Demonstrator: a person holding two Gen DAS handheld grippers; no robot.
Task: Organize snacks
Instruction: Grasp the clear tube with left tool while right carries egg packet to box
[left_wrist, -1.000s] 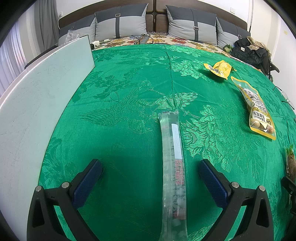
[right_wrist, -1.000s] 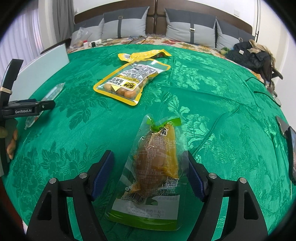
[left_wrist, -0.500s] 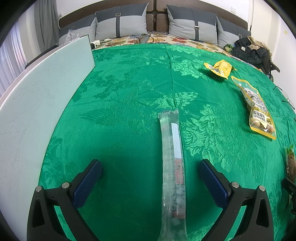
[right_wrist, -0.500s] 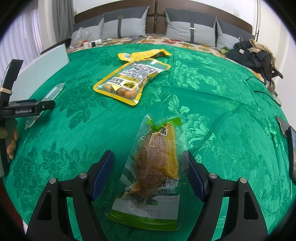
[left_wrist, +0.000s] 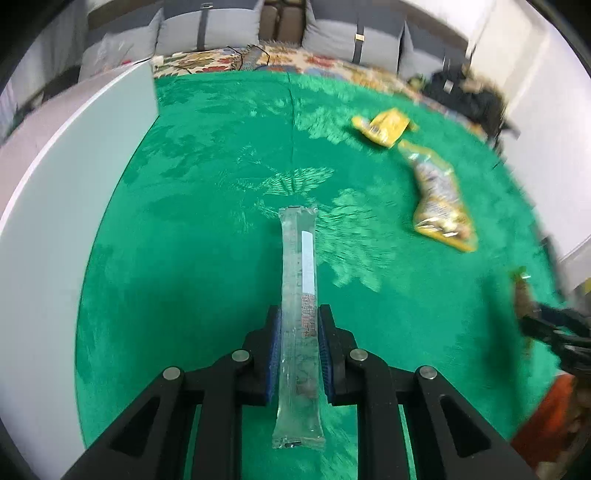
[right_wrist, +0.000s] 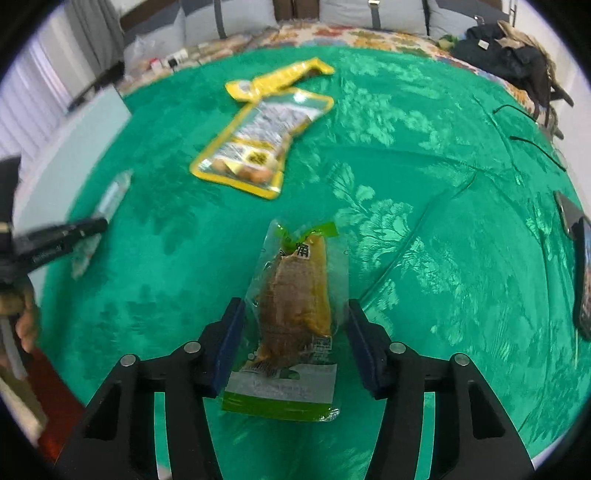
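Left wrist view — green brocade bedspread (left_wrist: 207, 229) fills the frame. Pale board (left_wrist: 55, 229) along the left edge; small yellow packet (left_wrist: 382, 127) and yellow-edged pouch (left_wrist: 441, 201) at upper right, just beside each other, blurred. Grey pillows (left_wrist: 221, 27) and dark clothing (left_wrist: 469, 92) across the top. Left gripper (left_wrist: 300, 325): jaws have just been closing and now stand nearly shut, blue pads pressed on both sides of the clear tube snack (left_wrist: 299, 280), which runs straight up the middle of the frame.

Right wrist view — right gripper (right_wrist: 293, 325): jaws have just been closing to about half open; vacuum-packed brown snack (right_wrist: 295, 295) lies between them. Left pad at the packet's edge, right pad at its other edge — firm contact cannot be told. Yellow pouch and packet at upper centre; dark cable (right_wrist: 532, 144) and dark device (right_wrist: 580, 254) at right edge. Bare bedspread lies open centre right.
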